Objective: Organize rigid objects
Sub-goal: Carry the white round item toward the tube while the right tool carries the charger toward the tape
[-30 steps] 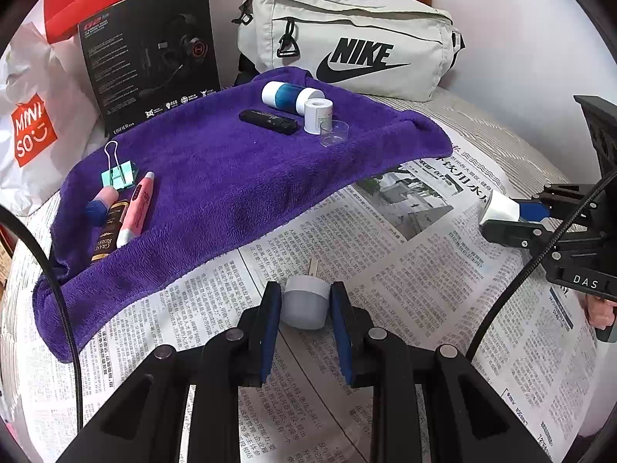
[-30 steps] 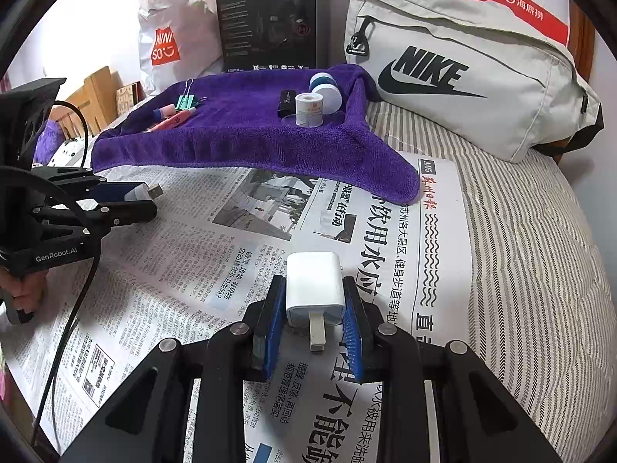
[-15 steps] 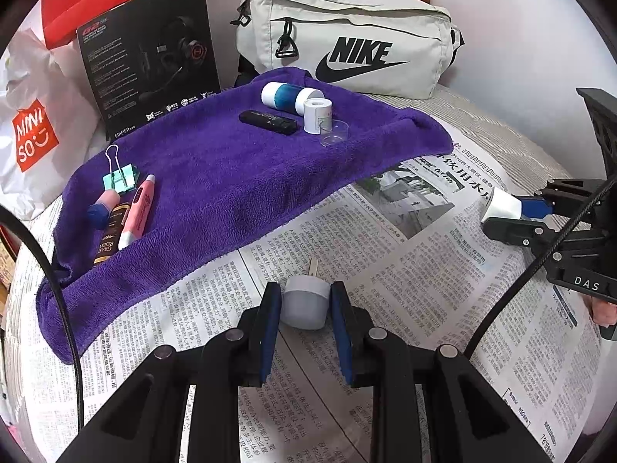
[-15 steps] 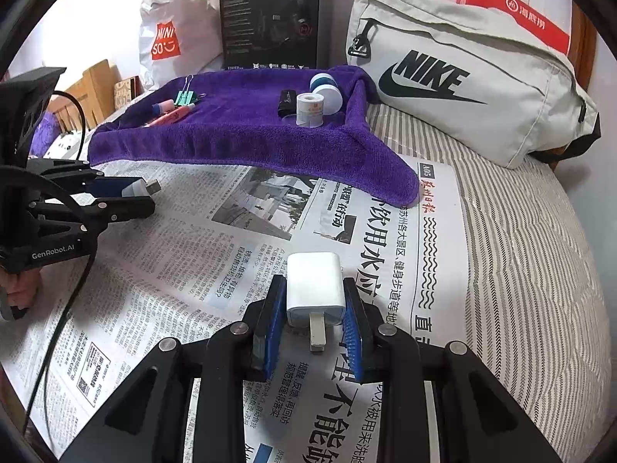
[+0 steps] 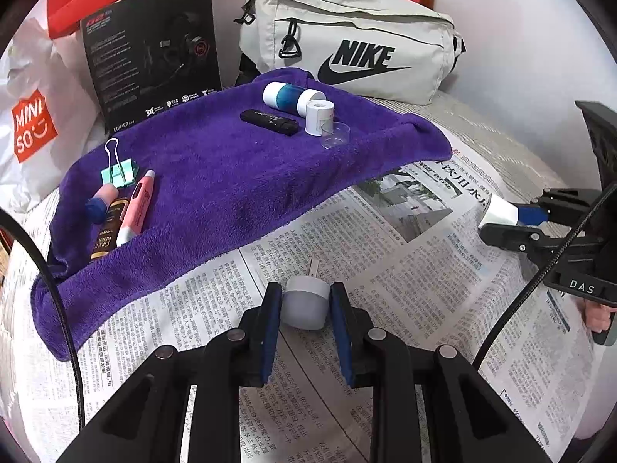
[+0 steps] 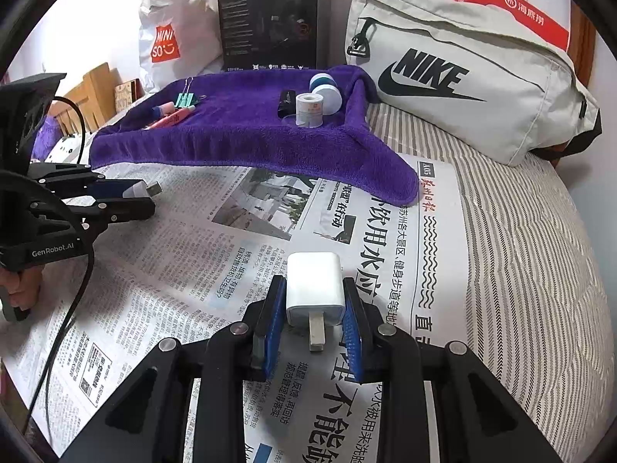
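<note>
Right now my left claw (image 5: 304, 306) is clamped on a small grey plug (image 5: 306, 301), its blue pads pressing both sides and its metal prongs pointing away from me, toward the purple towel (image 5: 231, 177). My right claw (image 6: 314, 308) grips a white charger cube (image 6: 313, 287) the other way round, so the prongs point back at me. Both claws hover above the newspaper (image 6: 193, 270) spread over the striped bed, on the near side of the towel.

From the left wrist view my right claw (image 5: 501, 218) shows off to the right of the towel's corner, the white cube pinched between its pads. From the right wrist view my left claw (image 6: 131, 196) sits left of the towel's front edge, the plug's prongs poking out past its tips.

On the towel, at its far right end, lie a blue-and-white bottle (image 5: 293, 96) on its side, an upright white roll (image 5: 319, 115), a clear cap (image 5: 335, 135) touching the roll, and a black stick (image 5: 269, 121) just beside them. At the towel's left end sit a mint binder clip (image 5: 117, 171), a pink pen (image 5: 135, 208), a dark tube (image 5: 108, 233) and a blue-tipped pink item (image 5: 101, 202), all close together.

Behind the towel stand a grey Nike bag (image 5: 347, 42), a black headset box (image 5: 154, 50) and a white Miniso bag (image 5: 34, 123).
</note>
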`<state>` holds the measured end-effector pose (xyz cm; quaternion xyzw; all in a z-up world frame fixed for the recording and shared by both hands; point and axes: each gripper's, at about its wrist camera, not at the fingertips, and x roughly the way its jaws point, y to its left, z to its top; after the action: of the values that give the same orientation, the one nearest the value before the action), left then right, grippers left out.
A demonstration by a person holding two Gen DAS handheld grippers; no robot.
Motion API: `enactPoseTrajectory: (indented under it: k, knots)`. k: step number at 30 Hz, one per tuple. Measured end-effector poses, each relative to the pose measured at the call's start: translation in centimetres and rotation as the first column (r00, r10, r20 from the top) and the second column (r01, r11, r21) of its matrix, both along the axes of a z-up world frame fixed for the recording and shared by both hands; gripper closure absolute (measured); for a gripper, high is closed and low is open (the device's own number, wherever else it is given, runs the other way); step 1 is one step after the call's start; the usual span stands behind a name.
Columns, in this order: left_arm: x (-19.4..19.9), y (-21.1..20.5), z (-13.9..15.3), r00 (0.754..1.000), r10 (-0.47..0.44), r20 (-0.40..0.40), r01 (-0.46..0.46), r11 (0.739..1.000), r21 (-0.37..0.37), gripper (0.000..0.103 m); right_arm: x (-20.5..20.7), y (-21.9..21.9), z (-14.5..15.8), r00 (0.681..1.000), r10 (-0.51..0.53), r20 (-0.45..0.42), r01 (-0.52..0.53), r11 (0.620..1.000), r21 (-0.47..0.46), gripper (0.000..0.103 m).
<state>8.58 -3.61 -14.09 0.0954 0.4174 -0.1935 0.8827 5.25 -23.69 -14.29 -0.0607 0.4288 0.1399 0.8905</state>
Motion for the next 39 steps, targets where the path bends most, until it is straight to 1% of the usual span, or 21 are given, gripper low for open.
enactPoseTrajectory:
  k: [2, 4, 6, 8, 9, 10, 11, 16, 18, 20, 23, 28, 32, 35, 39]
  knots:
    - [0.3, 0.2, 0.0, 1.000, 0.005, -0.018, -0.006, 1.000, -0.017, 0.078, 0.1, 0.0, 0.0, 1.000, -0.001, -0.004, 0.001, 1.000, 0.001, 0.076]
    - [0.8, 1.1, 0.1, 0.997, 0.039, -0.061, -0.045, 0.994, -0.098, 0.079, 0.3, -0.1, 0.2, 1.000, -0.009, -0.004, 0.009, 1.000, -0.002, 0.076]
    - [1.3, 2.2, 0.0, 0.993, 0.067, -0.102, -0.084, 0.980, -0.180, 0.079, 0.6, -0.2, 0.3, 1.000, -0.006, -0.013, 0.005, 1.000, -0.006, 0.076]
    - [0.9, 2.7, 0.5, 0.997, 0.058, -0.052, -0.068, 0.976, -0.205, 0.079, 0.9, -0.2, 0.4, 1.000, -0.005, -0.022, 0.005, 1.000, -0.004, 0.076]
    - [1.0, 2.7, 0.4, 0.997, 0.058, -0.044, -0.065, 0.982, -0.180, 0.079, 1.0, -0.3, 0.5, 1.000, -0.004, -0.026, 0.005, 1.000, 0.003, 0.076]
    - [1.1, 2.8, 0.2, 0.996, 0.070, -0.053, -0.077, 0.985, -0.155, 0.079, 1.1, -0.3, 0.5, 0.999, -0.005, -0.034, 0.006, 1.000, 0.014, 0.076]
    - [1.4, 3.1, -0.1, 0.994, 0.078, -0.074, -0.088, 0.985, -0.147, 0.079, 1.2, -0.3, 0.5, 0.999, -0.007, -0.043, 0.008, 1.000, 0.027, 0.076]
    - [1.3, 4.6, 0.3, 0.991, 0.101, -0.088, -0.115, 0.978, -0.175, 0.079, 1.8, -0.5, 1.0, 0.998, -0.022, -0.063, 0.027, 0.996, 0.080, 0.076]
    - [1.1, 5.2, 0.9, 0.991, 0.103, -0.084, -0.117, 0.976, -0.184, 0.079, 2.1, -0.6, 1.2, 0.996, -0.030, -0.079, 0.039, 0.992, 0.122, 0.076]
    - [0.9, 5.7, 1.5, 0.990, 0.115, -0.077, -0.127, 0.976, -0.177, 0.079, 2.4, -0.4, 1.5, 0.997, -0.026, -0.076, 0.037, 0.990, 0.138, 0.076]
    - [1.1, 6.7, 2.4, 0.988, 0.133, -0.073, -0.145, 0.972, -0.184, 0.079, 3.0, 0.2, 1.8, 0.998, -0.020, -0.068, 0.029, 0.991, 0.129, 0.076]
    - [1.6, 7.6, 3.3, 0.987, 0.147, -0.066, -0.156, 0.974, -0.166, 0.079, 4.0, 1.1, 2.8, 0.998, -0.007, -0.063, 0.015, 0.991, 0.135, 0.076]
    - [2.1, 8.0, 4.0, 0.986, 0.156, -0.052, -0.163, 0.975, -0.151, 0.079, 4.8, 2.4, 4.2, 0.999, 0.021, -0.041, -0.016, 0.991, 0.135, 0.076]
    - [2.7, 8.4, 4.6, 0.986, 0.163, -0.041, -0.168, 0.972, -0.162, 0.079, 5.8, 3.5, 5.2, 0.999, 0.046, -0.024, -0.043, 0.990, 0.135, 0.076]
    - [4.0, 8.6, 5.1, 0.985, 0.171, -0.031, -0.174, 0.974, -0.143, 0.079, 7.8, 5.2, 6.1, 0.997, 0.082, -0.012, -0.080, 0.987, 0.139, 0.076]
